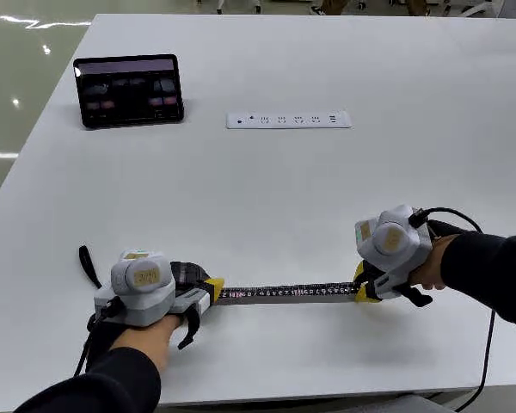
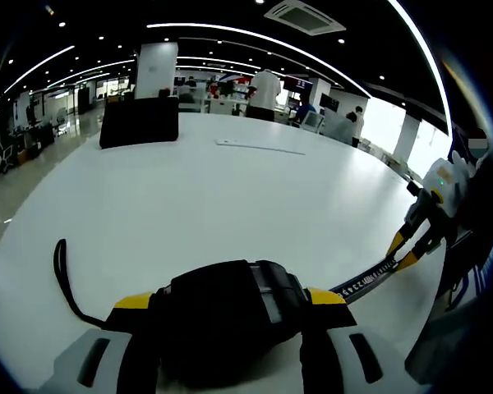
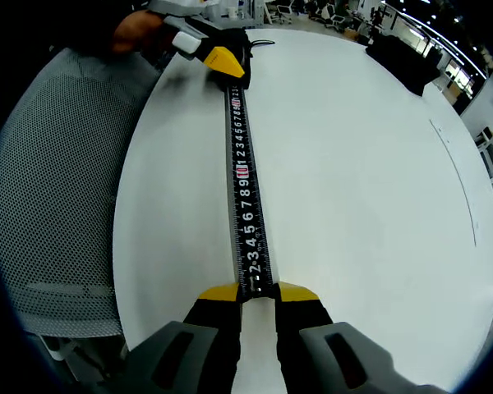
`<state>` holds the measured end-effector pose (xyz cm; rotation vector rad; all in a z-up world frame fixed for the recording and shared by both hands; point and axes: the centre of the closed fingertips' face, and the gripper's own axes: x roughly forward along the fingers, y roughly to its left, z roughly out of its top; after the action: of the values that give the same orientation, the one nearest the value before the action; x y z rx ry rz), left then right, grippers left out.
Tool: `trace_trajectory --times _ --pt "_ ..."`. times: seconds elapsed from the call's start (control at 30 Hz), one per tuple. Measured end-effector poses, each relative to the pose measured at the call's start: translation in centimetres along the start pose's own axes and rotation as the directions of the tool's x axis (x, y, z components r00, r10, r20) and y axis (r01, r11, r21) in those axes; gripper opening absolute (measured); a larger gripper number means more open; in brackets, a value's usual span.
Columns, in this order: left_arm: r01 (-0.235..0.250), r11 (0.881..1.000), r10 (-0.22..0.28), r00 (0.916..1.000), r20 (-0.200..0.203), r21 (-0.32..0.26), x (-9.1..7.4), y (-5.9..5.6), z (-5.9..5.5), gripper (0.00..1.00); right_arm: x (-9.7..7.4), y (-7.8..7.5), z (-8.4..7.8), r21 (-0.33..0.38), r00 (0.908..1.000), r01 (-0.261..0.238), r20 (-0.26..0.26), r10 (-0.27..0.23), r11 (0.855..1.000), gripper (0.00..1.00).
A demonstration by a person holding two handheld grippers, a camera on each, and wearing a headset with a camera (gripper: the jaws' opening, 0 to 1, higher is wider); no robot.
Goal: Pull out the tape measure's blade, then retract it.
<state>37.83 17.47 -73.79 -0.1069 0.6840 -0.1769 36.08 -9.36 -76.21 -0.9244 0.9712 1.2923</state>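
Note:
The black tape measure case (image 1: pixel 189 280) lies near the table's front edge, and my left gripper (image 1: pixel 208 291) is shut on it; in the left gripper view the case (image 2: pixel 230 316) sits between yellow-tipped jaws. Its black blade (image 1: pixel 288 292) with white numerals runs rightward across the table to my right gripper (image 1: pixel 363 289), which is shut on the blade's end. The right gripper view has the blade (image 3: pixel 245 180) stretching away from my right gripper (image 3: pixel 257 290) toward the case (image 3: pixel 230 51). A black wrist strap (image 1: pixel 88 265) trails left of the case.
A dark tablet (image 1: pixel 129 89) stands at the back left of the white table (image 1: pixel 267 189). A white power strip (image 1: pixel 288 120) lies at the back middle. A black cable (image 1: pixel 486 344) hangs off the right front edge. A grey mesh chair back (image 3: pixel 57 189) stands beside the table.

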Motion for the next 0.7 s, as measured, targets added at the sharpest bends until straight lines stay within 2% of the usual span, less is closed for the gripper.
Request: trace_trajectory --times 0.43,0.7 --pt "0.005 1.000 -0.005 1.0000 -0.004 -0.003 0.0 0.0 0.0 0.66 0.4 0.1 1.3 -0.019 1.0000 0.000 0.002 0.000 1.000 0.11" --pt "0.007 1.000 -0.007 1.0000 -0.006 -0.005 0.0 0.0 0.0 0.66 0.7 0.2 1.8 -0.002 0.9999 0.008 0.015 -0.008 1.000 0.10"
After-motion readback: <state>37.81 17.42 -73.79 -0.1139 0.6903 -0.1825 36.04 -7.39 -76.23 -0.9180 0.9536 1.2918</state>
